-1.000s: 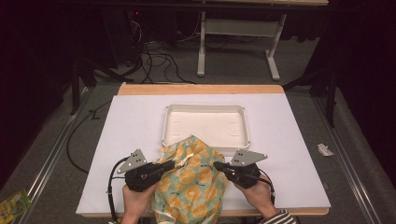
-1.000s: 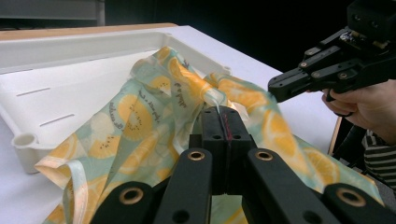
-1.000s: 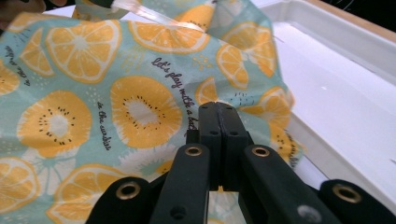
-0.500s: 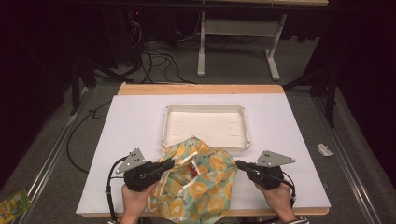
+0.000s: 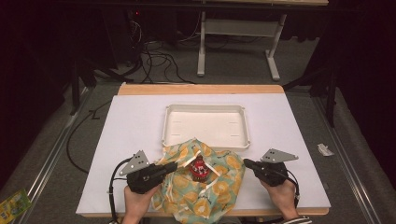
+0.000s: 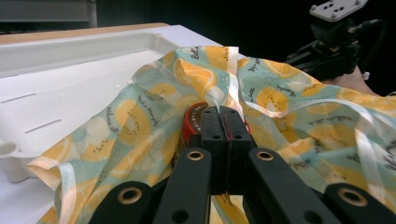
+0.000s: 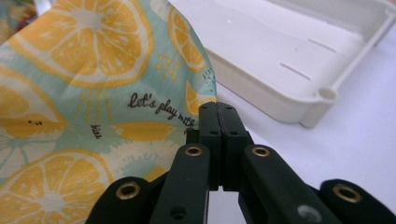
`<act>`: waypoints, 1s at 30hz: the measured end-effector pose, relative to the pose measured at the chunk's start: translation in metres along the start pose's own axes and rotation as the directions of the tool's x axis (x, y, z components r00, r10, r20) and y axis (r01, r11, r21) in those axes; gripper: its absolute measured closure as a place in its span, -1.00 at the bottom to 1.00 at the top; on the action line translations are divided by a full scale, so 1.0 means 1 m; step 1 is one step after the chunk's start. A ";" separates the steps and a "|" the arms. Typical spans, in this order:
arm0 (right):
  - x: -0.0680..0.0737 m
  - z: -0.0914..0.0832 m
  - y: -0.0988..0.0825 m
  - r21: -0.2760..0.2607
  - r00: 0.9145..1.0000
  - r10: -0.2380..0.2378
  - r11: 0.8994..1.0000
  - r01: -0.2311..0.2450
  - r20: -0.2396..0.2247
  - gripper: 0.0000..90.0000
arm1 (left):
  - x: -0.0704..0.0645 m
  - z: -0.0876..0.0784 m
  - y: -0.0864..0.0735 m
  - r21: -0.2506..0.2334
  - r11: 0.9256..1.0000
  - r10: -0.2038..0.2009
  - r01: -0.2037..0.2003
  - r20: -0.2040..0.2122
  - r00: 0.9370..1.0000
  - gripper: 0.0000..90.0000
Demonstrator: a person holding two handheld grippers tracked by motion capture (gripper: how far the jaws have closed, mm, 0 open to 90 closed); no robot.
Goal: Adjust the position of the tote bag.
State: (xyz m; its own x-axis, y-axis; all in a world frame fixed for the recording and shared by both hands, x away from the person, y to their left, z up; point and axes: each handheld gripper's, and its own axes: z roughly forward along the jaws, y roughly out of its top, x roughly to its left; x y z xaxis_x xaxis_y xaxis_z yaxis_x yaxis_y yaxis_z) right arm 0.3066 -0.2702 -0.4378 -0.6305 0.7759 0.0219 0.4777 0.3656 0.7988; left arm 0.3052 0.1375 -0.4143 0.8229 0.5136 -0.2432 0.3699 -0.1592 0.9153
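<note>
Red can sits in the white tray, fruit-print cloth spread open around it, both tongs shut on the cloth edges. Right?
Not quite. The red can is not in the white tray; it sits on the fruit-print cloth on the table, in front of the tray, as the high view shows. The rest holds: the cloth is open around it, and left tongs and right tongs are shut on its edges.

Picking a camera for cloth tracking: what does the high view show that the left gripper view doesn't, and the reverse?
High view: the whole white table, floor cables, both hands.
Left gripper view: print on the citrus cloth, ribbon close up, its shut jaws pinching cloth.
Both: cloth, red item inside, white tray, right hand-held gripper.
</note>
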 end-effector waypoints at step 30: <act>0.047 -0.023 0.051 -0.100 0.998 -0.026 0.995 0.020 -0.063 -0.03 | -0.004 0.009 0.000 0.006 1.000 0.013 -0.013 0.005 1.000 1.00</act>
State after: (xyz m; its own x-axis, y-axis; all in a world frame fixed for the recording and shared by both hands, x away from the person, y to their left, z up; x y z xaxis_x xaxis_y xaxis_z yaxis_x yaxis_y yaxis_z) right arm 0.2876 -0.2270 -0.3819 -0.6804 0.7318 0.0389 0.4015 0.3278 0.8552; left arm 0.3057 0.1282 -0.4162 0.8295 0.5074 -0.2333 0.3623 -0.1711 0.9162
